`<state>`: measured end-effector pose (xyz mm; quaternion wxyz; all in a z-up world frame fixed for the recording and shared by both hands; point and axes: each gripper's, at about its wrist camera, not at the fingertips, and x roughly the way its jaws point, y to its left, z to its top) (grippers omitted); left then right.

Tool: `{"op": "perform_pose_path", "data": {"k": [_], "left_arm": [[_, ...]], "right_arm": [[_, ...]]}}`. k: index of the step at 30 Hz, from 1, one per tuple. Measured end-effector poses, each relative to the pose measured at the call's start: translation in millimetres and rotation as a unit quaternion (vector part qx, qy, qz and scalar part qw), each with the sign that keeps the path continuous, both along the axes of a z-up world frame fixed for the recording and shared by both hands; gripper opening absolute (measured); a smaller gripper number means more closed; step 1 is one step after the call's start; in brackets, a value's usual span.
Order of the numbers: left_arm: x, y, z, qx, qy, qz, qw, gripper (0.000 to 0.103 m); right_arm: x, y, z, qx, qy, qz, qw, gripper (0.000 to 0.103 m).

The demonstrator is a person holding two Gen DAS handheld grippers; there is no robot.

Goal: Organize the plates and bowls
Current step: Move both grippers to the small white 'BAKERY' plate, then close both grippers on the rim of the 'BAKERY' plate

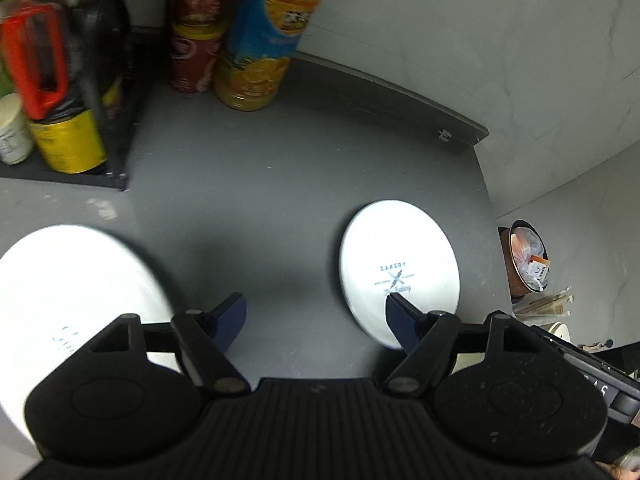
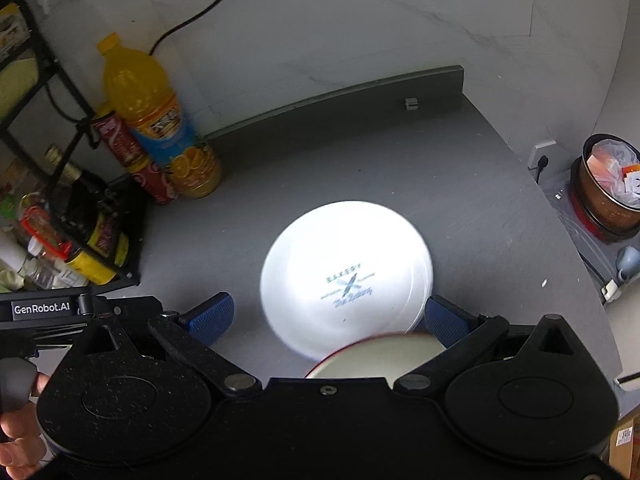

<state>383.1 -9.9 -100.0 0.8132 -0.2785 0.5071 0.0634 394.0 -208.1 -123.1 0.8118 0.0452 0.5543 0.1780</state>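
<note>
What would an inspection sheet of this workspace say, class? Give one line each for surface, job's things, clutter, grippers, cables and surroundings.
Surface: dark grey counter, raised back edge.
Job's things: white printed plate; second white plate in the left view; red-rimmed bowl near the camera.
Clutter: orange juice bottle, red cans, rack of bottles.
Grippers: left gripper open; right gripper open, empty.
Cables: black cable on wall.
Surroundings: marble-look wall; copper bin.
</note>
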Motion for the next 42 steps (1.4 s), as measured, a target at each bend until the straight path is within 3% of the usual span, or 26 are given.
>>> {"op": "perform_pose_path", "data": {"k": [8,21,25,35,42], "left_arm": [[40,-12,-26,-0.021,0.016,0.000,0.9996,0.075],[73,-24,-72,-0.053,0.046,0.002,0.9975,0.071],[80,-26,-83,-0.060,0.050,0.007,0.9969,0.065],[87,-25,-100,-0.081,0.054,0.029,0.9949,0.029],[89,-28,-112,-0.089,0.065,0.026,0.9935,0.021]], "right_arm": [[31,-10,-22,-0.004,0.016,-0.005,1.000,0.103],[65,-10,-58,-0.035,0.042,0.006,0.999,0.100],[74,-13,-71,-0.038,0.058,0.002,0.998,0.092],[90,-18,-103,-0.048,0.115,0.002,0.992,0.068],[96,-24,-120,-0.040,0.142,-0.010,0.989,0.050]]}}
